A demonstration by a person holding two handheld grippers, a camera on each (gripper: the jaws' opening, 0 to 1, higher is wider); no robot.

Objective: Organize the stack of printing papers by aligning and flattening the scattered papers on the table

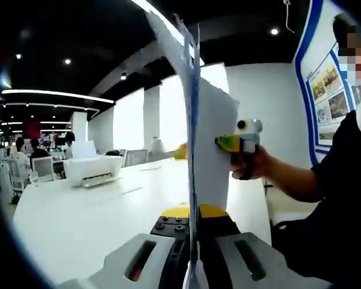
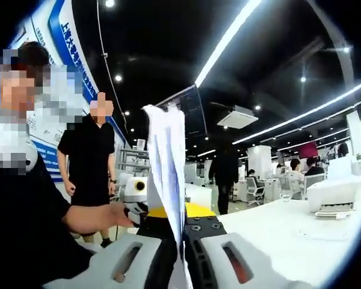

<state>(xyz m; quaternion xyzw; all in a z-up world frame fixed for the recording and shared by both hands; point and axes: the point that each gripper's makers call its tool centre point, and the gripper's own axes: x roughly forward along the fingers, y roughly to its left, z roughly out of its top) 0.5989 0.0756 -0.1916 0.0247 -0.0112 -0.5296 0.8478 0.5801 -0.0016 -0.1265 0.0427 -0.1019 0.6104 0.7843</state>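
Upright paper stack pinched edge-on by left gripper and right gripper fingers.

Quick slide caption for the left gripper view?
Left claw and right claw hold the paper stack upright above the white table.

I'm seeing white papers showing a blue edge, white table, white printer, grey jaws, person's black shirt

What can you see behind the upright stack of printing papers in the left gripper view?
Behind the stack of printing papers, the right gripper and the person's hand show past one edge. The sheets cover the gripper's jaws and whatever lies directly behind them.
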